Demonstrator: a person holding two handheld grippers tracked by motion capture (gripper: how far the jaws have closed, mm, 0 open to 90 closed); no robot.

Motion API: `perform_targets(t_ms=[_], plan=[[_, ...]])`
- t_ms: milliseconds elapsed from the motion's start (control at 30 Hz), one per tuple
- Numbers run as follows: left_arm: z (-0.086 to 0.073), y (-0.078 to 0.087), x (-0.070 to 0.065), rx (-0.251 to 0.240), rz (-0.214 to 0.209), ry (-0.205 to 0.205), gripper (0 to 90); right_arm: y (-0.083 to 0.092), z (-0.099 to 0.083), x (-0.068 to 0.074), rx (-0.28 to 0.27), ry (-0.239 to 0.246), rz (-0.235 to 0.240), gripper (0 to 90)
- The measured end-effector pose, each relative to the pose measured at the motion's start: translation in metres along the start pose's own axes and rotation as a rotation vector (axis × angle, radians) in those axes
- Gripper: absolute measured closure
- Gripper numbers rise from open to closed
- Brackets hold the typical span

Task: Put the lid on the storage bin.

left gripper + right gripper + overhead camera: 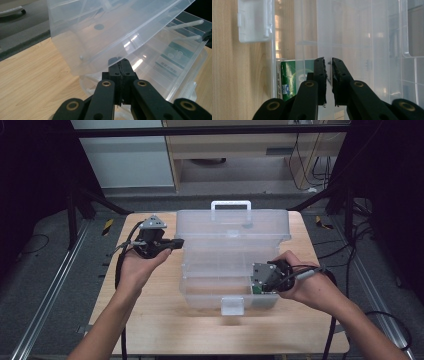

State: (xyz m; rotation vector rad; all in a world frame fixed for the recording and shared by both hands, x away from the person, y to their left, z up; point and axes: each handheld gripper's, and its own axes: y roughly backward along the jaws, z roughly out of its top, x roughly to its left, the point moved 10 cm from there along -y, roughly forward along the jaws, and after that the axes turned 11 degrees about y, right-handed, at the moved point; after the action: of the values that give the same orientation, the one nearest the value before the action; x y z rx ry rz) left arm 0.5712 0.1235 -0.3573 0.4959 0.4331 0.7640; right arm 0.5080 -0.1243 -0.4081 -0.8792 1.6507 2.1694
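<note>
A clear plastic toolbox (200, 297) stands open on the wooden table, its lid (232, 222) tilted up and back. My left gripper (175, 243) is shut, with its tips against the lid's left edge (100, 57); nothing shows between the jaws (121, 65). At the box's right front corner, my right gripper (261, 281) is closed on a thin clear wall (324, 37) of the box's inner tray, which runs between the pads (328, 67). A green carton (289, 80) lies inside the box beside that wall.
The box's white latch (232, 305) hangs at the front middle, and its handle (231, 205) stands up at the back. Bare wooden table (150, 320) lies left of and in front of the box. Metal rails and cables run along the floor on both sides.
</note>
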Motion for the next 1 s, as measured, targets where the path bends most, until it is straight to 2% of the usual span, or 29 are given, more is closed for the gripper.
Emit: perform_targets(t_ms=[267,400,433,467,500,700,733,767,800,867,900,1000], plan=[[-0.002,0.002,-0.001,-0.014,-0.020,0.015,90.0,0.002,0.000,0.001,-0.001,-0.006,-0.001,83.5],[-0.005,0.004,0.000,-0.013,-0.014,0.006,90.0,0.002,0.000,0.002,0.000,-0.010,0.004,83.6],[-0.006,0.004,-0.001,-0.004,-0.019,0.017,90.0,0.002,0.000,0.003,-0.001,-0.010,0.005,83.7],[-0.006,0.003,-0.003,-0.009,-0.027,0.012,90.0,0.002,0.000,0.003,-0.003,-0.012,0.006,83.6],[-0.008,0.004,-0.002,-0.001,-0.018,0.015,90.0,0.001,0.000,0.003,-0.005,-0.014,0.006,83.6],[-0.014,0.005,-0.004,-0.003,-0.029,0.021,90.0,0.000,-0.002,0.008,-0.012,-0.042,0.003,82.4],[-0.013,0.004,-0.004,-0.016,-0.041,0.001,90.0,0.000,-0.002,0.009,-0.013,-0.047,0.002,81.6],[-0.016,0.005,-0.005,-0.004,-0.033,0.027,90.0,0.000,-0.002,0.009,-0.016,-0.051,0.003,80.5],[-0.016,0.004,-0.005,-0.021,-0.041,0.013,90.0,0.000,-0.002,0.010,-0.020,-0.051,-0.002,78.7],[-0.022,0.005,-0.005,-0.014,-0.023,0.032,90.0,0.002,-0.001,0.010,-0.040,-0.064,-0.012,73.7],[-0.023,0.003,-0.006,-0.019,-0.038,0.032,90.0,0.003,0.000,0.011,-0.061,-0.080,-0.016,71.5],[-0.031,0.003,-0.007,-0.006,-0.034,0.037,90.0,0.006,0.000,0.014,-0.087,-0.124,-0.022,65.2]])
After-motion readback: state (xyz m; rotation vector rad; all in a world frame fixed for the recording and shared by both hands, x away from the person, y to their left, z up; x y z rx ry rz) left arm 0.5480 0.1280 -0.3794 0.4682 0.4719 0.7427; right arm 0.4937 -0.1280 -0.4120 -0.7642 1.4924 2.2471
